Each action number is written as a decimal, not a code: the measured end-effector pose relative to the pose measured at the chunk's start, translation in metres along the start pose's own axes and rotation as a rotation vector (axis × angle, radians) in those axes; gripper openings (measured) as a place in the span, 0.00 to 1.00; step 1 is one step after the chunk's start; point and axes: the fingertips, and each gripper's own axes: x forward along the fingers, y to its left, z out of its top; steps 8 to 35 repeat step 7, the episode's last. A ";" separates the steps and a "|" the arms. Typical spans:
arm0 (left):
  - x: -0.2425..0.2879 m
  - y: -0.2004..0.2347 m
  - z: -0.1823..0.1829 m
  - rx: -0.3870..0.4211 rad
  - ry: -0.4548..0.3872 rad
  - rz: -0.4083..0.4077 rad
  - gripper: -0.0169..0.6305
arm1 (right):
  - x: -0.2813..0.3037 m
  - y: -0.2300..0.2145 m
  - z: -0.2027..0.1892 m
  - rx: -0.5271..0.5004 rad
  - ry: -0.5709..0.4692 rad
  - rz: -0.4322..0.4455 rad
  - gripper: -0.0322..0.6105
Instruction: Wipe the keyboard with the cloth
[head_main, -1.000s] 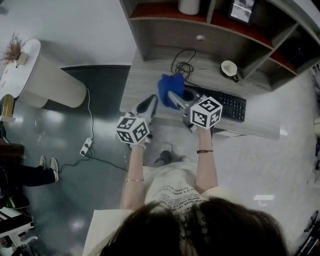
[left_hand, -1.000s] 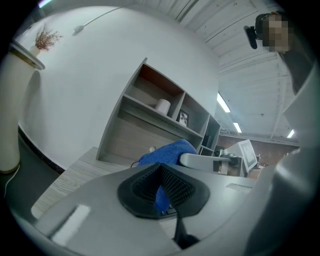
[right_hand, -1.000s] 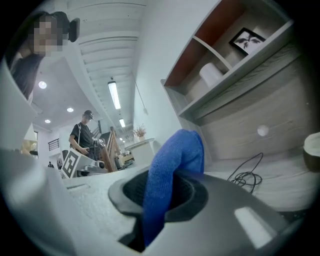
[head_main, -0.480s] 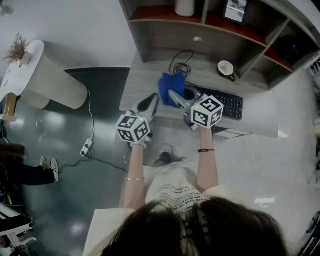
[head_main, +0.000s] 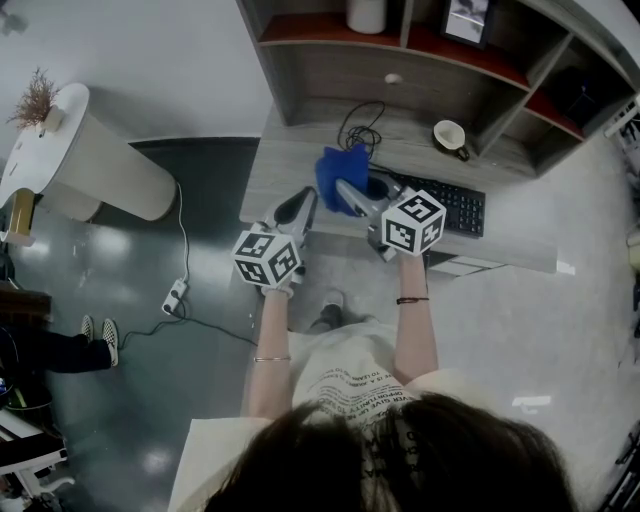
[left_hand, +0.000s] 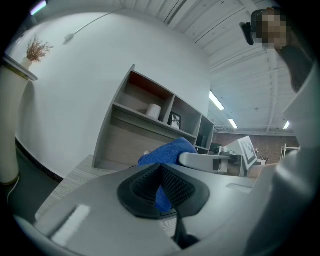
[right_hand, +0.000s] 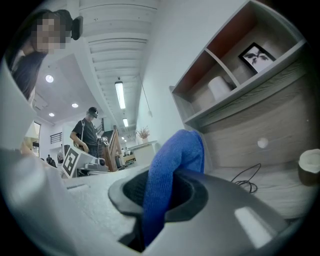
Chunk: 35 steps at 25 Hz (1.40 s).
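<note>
A black keyboard (head_main: 445, 205) lies on the grey wooden desk (head_main: 290, 160), right of centre. My right gripper (head_main: 345, 190) is shut on a blue cloth (head_main: 338, 168), which it holds above the desk just left of the keyboard's left end. In the right gripper view the cloth (right_hand: 175, 160) runs up between the jaws of the right gripper (right_hand: 160, 195) and folds over them. My left gripper (head_main: 303, 198) hovers over the desk's front left edge, shut on nothing. In the left gripper view the left gripper (left_hand: 161, 187) points at the cloth (left_hand: 167, 152) a short way off.
A white cup (head_main: 458, 137) and a coiled black cable (head_main: 365, 128) sit at the back of the desk under the shelf unit (head_main: 330, 50). A white roll (head_main: 366, 12) and a picture frame (head_main: 468, 15) stand on the shelves. A white pedestal (head_main: 90, 160) stands on the floor at left.
</note>
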 end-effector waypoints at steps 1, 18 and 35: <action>0.000 0.000 0.000 0.000 0.000 -0.001 0.03 | 0.000 0.000 0.000 0.000 0.000 0.000 0.14; 0.001 0.000 0.000 0.001 0.000 -0.002 0.03 | 0.001 -0.001 -0.003 0.007 0.005 0.000 0.14; 0.001 0.000 0.000 0.001 0.000 -0.002 0.03 | 0.001 -0.001 -0.003 0.007 0.005 0.000 0.14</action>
